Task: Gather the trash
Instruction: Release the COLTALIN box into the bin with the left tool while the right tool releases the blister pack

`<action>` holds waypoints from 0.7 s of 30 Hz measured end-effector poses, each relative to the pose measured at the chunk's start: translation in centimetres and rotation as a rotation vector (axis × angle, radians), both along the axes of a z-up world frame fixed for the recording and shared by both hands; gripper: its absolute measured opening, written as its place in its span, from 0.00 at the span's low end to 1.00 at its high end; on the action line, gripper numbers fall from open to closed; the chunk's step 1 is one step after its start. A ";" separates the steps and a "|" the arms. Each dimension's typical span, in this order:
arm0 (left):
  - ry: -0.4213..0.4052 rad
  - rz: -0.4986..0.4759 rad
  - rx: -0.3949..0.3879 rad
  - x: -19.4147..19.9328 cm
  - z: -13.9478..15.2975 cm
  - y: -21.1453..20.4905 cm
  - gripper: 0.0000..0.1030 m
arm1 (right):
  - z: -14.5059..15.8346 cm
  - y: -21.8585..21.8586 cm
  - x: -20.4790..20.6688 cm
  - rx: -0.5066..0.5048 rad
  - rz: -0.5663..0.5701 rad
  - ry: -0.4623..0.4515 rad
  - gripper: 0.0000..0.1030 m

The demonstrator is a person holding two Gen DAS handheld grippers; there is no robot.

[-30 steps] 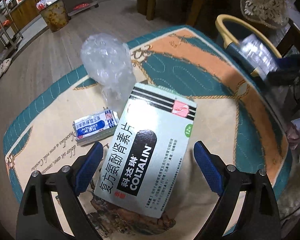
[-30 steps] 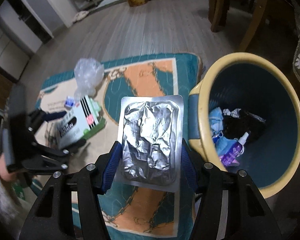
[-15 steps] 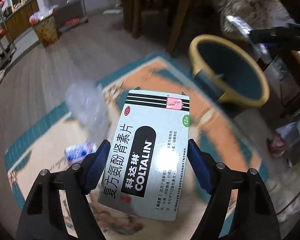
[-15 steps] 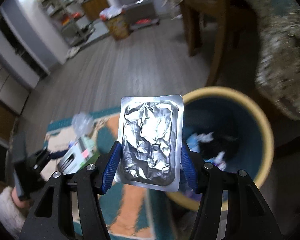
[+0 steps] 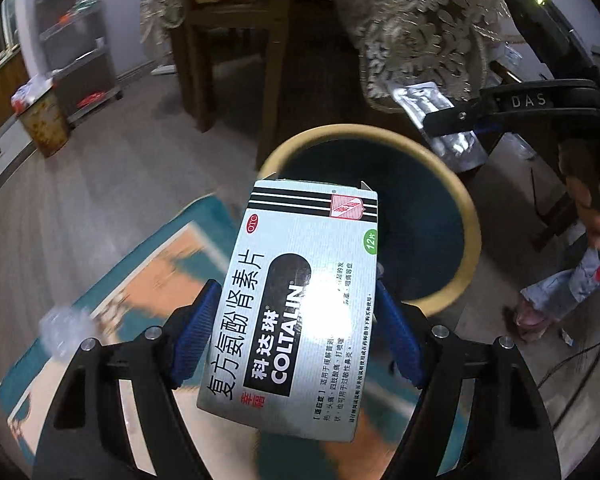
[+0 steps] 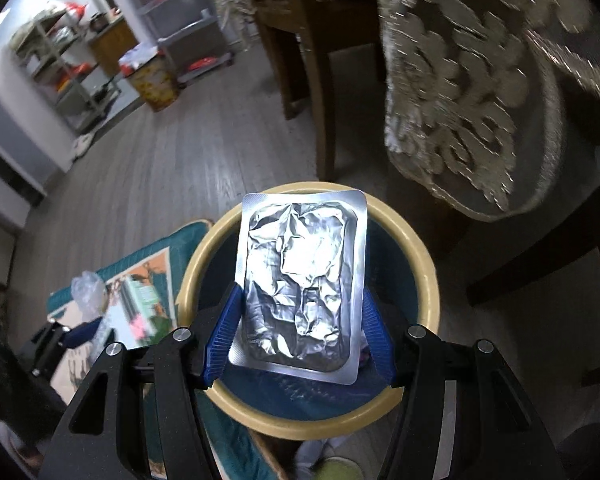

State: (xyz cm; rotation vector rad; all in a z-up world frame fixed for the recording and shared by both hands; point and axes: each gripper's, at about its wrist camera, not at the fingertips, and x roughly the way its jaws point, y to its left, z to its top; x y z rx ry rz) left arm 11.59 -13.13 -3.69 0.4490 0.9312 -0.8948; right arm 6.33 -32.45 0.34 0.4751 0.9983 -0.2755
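Both pieces of trash are in hand and being carried to the bin (image 6: 428,280); this looks like the delivery step, just short of release.

The right hand-held gripper (image 6: 300,332) pinches the foil pack (image 6: 300,292) by its long edges. The pack stands straight out ahead of the fingers, long axis in line with them, far end pointing away over the bin's mouth, which lies directly beyond and below the tips. Spreading the fingers here should drop it inside.

The left hand-held gripper (image 5: 296,336) clamps the box (image 5: 296,300) across its width. The box's long axis also runs forward along the fingers, leaning slightly right, with its open flap end farthest out. The bin (image 5: 470,216) sits ahead and a little right of that end, so this side probably needs to travel further forward before letting go.

A plastic wad (image 6: 88,288) remains on the mat (image 6: 168,248), behind and left of the right hand-held gripper.
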 end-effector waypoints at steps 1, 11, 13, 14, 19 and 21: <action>-0.011 -0.010 0.002 -0.2 -0.1 -0.8 0.73 | 0.0 -0.3 -0.1 0.008 -0.008 -0.004 0.58; -0.084 0.004 -0.049 -0.9 2.3 -0.8 0.87 | 1.2 -0.4 0.0 0.038 -0.037 -0.061 0.79; -0.081 0.024 -0.050 -0.6 2.6 0.3 0.87 | 1.5 0.4 0.5 0.039 -0.018 -0.064 0.79; -0.077 0.041 -0.054 -0.5 3.0 1.6 0.87 | 1.6 0.8 0.7 0.037 -0.009 -0.065 0.79; -0.087 0.138 -0.049 0.4 4.6 7.9 0.87 | 2.6 4.3 1.9 0.006 0.063 -0.066 0.79; -0.095 0.173 -0.038 0.9 5.1 10.3 0.87 | 3.0 5.9 2.5 0.000 0.092 -0.068 0.79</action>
